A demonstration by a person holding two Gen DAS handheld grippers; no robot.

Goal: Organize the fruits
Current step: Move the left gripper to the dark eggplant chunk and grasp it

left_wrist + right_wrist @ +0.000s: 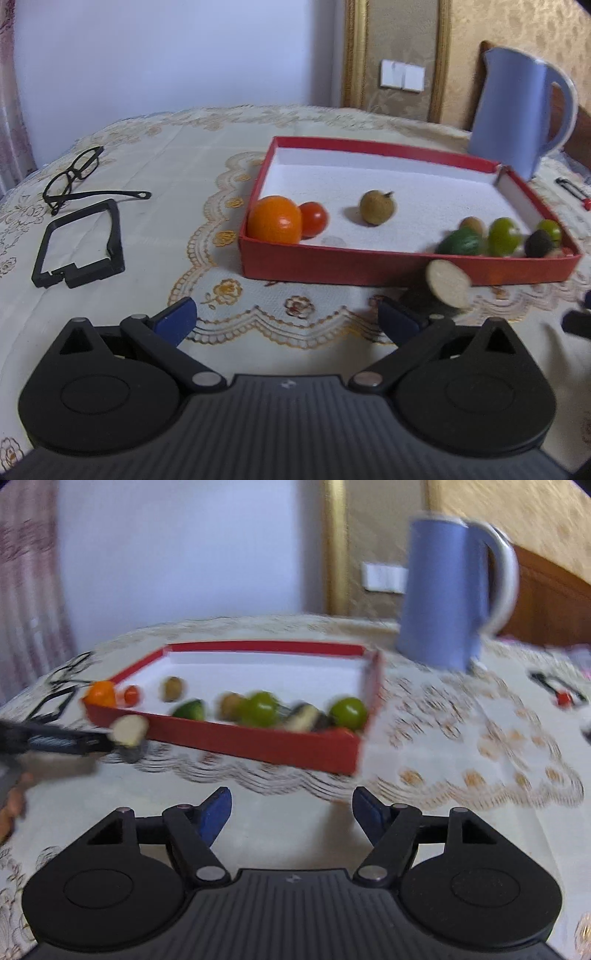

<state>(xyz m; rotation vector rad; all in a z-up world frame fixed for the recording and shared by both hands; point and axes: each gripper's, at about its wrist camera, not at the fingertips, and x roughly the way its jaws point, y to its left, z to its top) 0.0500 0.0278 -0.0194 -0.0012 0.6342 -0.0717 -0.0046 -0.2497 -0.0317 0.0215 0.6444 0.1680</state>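
A red box (369,267) with a white floor holds an orange (275,219), a small tomato (314,218) and a brown round fruit (377,206). Several green and dark fruits (504,236) crowd its near right corner. A cut piece with a pale face (448,282) lies blurred on the cloth just outside the box's front wall. It is beyond the right finger of my left gripper (288,319), which is open and empty. My right gripper (293,812) stands open over bare cloth in front of the box (258,744), nothing between its fingers. The cut piece (129,729) shows at its far left.
A blue jug (517,110) stands behind the box's far right corner. Black glasses (74,173) and a black square frame (79,247) lie on the lace tablecloth to the left. A small black and red item (557,692) lies at the right. The right wrist view is blurred.
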